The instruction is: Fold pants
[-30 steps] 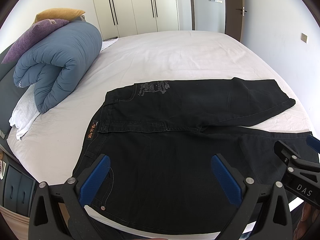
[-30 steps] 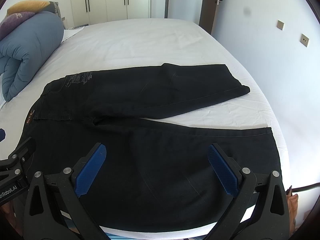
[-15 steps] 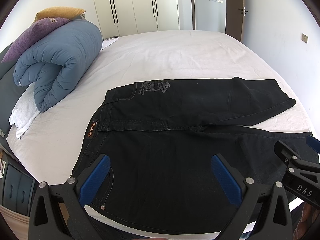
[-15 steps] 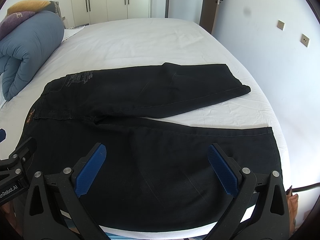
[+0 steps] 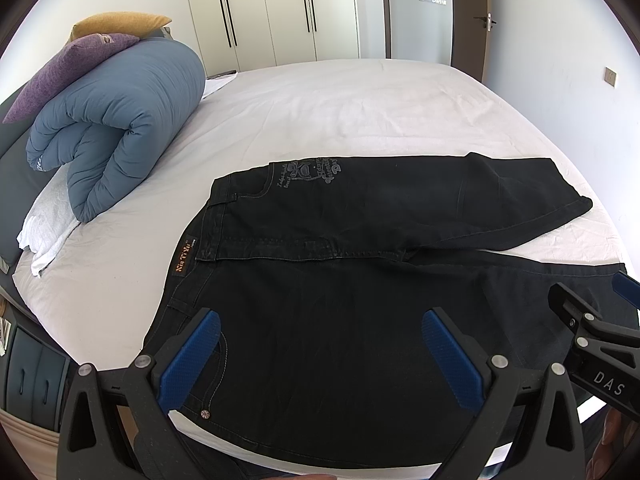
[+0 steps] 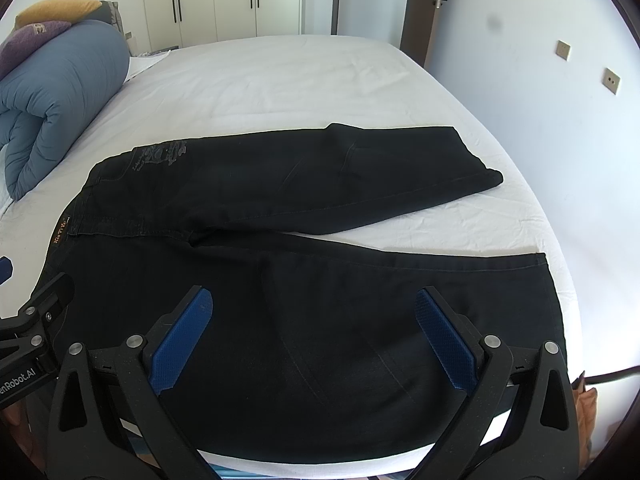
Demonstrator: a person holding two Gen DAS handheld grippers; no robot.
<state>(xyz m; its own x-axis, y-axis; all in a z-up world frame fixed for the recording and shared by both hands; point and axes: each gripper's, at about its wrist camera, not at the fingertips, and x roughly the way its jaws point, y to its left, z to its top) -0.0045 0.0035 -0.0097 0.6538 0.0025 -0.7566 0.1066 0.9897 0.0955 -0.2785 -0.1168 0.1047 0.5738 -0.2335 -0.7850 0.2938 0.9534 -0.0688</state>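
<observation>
A pair of black pants [image 5: 320,304] lay spread flat on the white bed [image 5: 360,112], taking up the near half of the mattress. The waistband sat toward the left edge of the bed, with a small orange-lettered label [image 5: 185,257] on it, and the two legs ran toward the right edge. The far leg [image 6: 340,184] angled away from the near one, leaving a wedge of bare sheet between the two hems at the right side. The near leg [image 6: 400,300] reached almost to the bed's right edge, and the pants' lower side ran along the near edge. A pale grey print [image 5: 308,172] showed on the far hip.

The left hand-held gripper [image 5: 320,336] hovered above the seat of the pants near the waistband end, its blue pads [image 5: 192,356] spread wide apart with nothing between them. The right hand-held gripper [image 6: 314,320] hung over the near leg, likewise spread wide and empty. Neither touched the fabric, as far as the views showed.

At the far left corner of the bed a rolled blue duvet [image 5: 116,120] rested, with a purple pillow [image 5: 72,68] and a mustard pillow [image 5: 120,24] stacked upon it. White wardrobe doors [image 5: 272,12] stood beyond the far edge.
</observation>
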